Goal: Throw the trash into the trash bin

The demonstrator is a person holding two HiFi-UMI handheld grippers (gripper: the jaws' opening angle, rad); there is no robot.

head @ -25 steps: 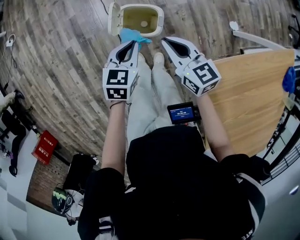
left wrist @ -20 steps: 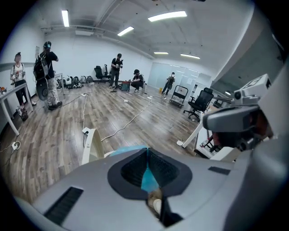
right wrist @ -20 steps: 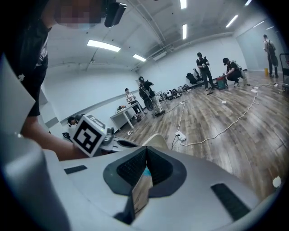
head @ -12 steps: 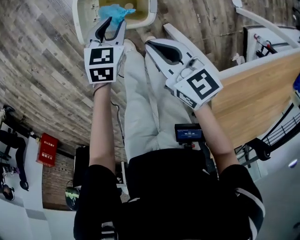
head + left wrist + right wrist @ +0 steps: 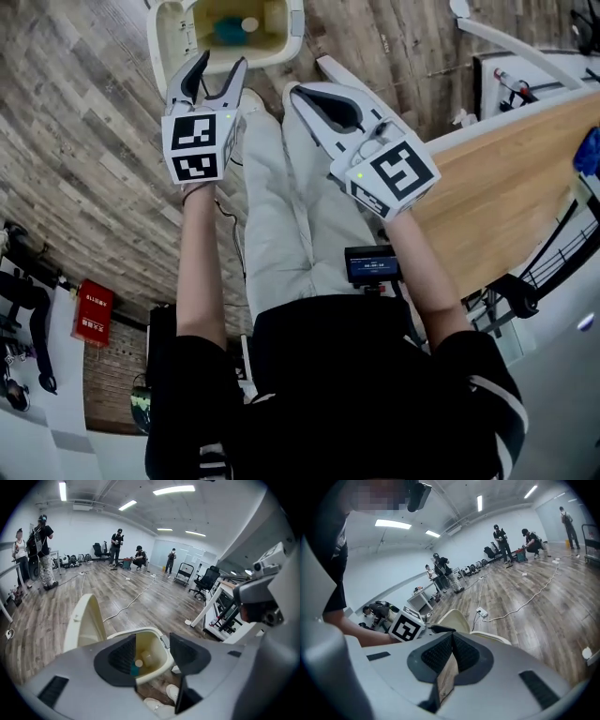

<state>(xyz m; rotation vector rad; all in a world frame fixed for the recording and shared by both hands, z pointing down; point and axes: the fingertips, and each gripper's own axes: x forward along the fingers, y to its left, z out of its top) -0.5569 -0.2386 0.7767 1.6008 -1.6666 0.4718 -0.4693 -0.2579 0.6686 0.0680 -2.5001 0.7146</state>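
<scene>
A cream trash bin (image 5: 292, 37) stands on the wood floor with its lid (image 5: 167, 36) flipped up. A blue crumpled piece of trash (image 5: 228, 30) lies inside it beside a small white round thing (image 5: 249, 24). My left gripper (image 5: 221, 64) hangs just over the bin's near rim, its jaws opening wide with nothing between them. In the left gripper view the blue trash (image 5: 135, 670) shows down in the bin (image 5: 161, 641) past the left gripper (image 5: 152, 656). My right gripper (image 5: 298, 94) is shut and empty to the right of the bin, and the right gripper (image 5: 452, 641) points toward the lid (image 5: 454, 619).
A wooden table (image 5: 506, 197) stands at the right. The person's shoes (image 5: 251, 98) are right in front of the bin. A white cable (image 5: 126, 604) runs across the floor, several people stand at the far end, and an office chair (image 5: 206, 581) is by the desks.
The blue trash has left the left gripper and now lies inside the bin. The left jaws have spread wide. Both grippers came down toward the bin, then stayed put.
</scene>
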